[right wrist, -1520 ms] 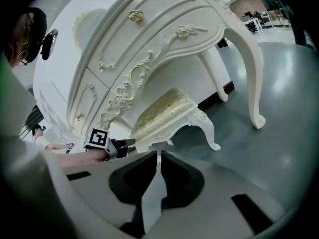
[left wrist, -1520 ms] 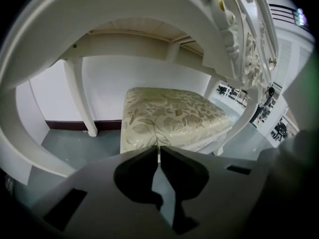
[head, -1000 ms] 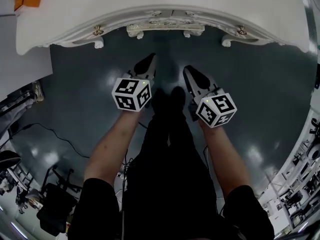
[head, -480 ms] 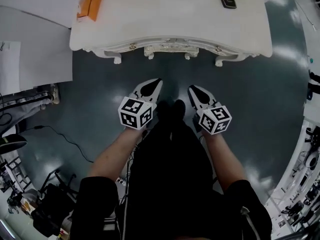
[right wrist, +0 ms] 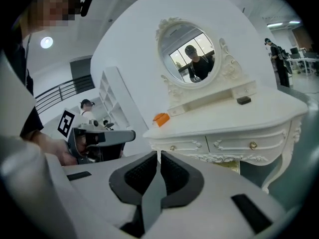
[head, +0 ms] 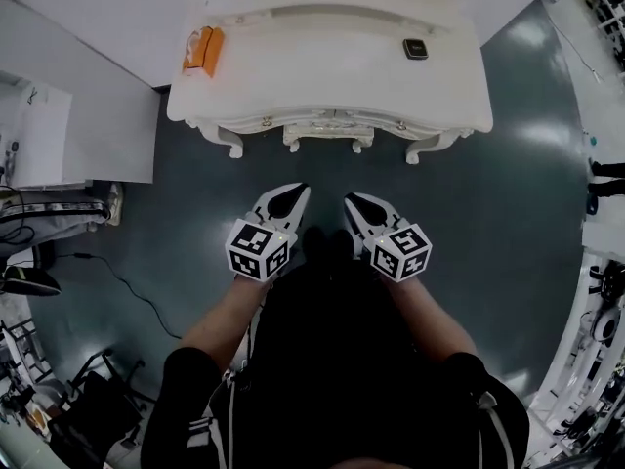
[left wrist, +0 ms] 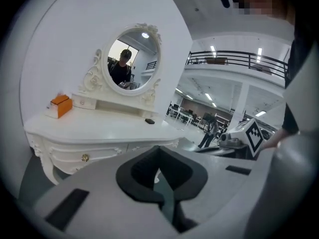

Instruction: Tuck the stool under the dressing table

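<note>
Head view puts me looking steeply down on a white dressing table (head: 332, 66) with a smooth, glossy top, a curved front edge and scrolled, carved legs. The stool (head: 327, 137) sits tucked under its middle: from above I see only a carved white front rail and two short curled feet poking out below the drawer fronts. In the right gripper view a pale yellowish patch shows beneath that lacy carved rail, which I take for the seat, though I can't tell for sure.

The left gripper (head: 294, 193) and the right gripper (head: 352, 201) hang side by side over the dark, shiny teal floor (head: 508, 184), near the table but apart from it, each with its black-and-white marker cube toward me. The left jaws are pressed together, ribbed dark pads meeting, with nothing between them. The right jaws are closed but for a hairline slit, also empty.

On the table top an orange box (head: 203, 49) lies near the left end and a small flat dark object (head: 416, 48) near the right. An oval mirror (right wrist: 188, 51) in an ornate white frame stands upright at the back, and round brass knobs (right wrist: 253, 145) dot the drawers
</note>
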`<state>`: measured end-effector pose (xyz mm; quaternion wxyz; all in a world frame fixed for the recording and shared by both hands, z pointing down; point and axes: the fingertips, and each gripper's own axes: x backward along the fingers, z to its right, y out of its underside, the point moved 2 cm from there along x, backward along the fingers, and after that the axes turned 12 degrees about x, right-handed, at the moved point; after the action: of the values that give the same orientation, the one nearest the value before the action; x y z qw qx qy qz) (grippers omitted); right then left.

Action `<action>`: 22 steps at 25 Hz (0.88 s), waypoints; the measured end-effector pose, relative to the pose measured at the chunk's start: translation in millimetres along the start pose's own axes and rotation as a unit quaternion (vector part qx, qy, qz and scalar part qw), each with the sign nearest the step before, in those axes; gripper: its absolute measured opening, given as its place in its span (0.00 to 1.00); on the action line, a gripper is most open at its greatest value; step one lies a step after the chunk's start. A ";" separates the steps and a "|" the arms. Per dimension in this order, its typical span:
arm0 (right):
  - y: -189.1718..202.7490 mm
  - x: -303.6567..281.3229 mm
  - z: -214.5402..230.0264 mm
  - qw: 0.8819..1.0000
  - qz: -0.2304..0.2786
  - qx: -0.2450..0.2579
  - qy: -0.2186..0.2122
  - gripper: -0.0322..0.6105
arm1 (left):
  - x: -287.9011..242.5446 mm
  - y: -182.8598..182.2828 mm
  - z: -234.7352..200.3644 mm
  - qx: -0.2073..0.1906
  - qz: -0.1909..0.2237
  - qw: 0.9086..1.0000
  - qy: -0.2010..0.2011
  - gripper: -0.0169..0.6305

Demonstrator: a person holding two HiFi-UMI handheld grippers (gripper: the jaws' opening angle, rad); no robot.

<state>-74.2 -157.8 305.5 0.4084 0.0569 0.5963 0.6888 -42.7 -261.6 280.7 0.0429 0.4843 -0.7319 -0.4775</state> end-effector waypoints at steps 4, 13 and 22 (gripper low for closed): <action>-30.2 18.6 -6.2 0.999 0.015 0.049 -0.015 0.11 | 12.2 -23.8 19.9 -0.017 0.035 0.999 -0.002 0.03; -84.2 77.6 -26.4 0.992 0.043 0.112 -0.027 0.11 | 58.2 -51.2 80.1 -0.052 0.072 0.996 -0.030 0.03; -165.4 126.0 -63.3 0.979 0.127 0.149 -0.053 0.09 | 97.6 -94.1 122.7 -0.078 0.113 0.990 -0.034 0.03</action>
<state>-111.3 -134.8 92.6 0.3356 0.2285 0.6580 0.6342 -95.8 -261.2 105.7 0.1095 0.3771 -0.7435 -0.5413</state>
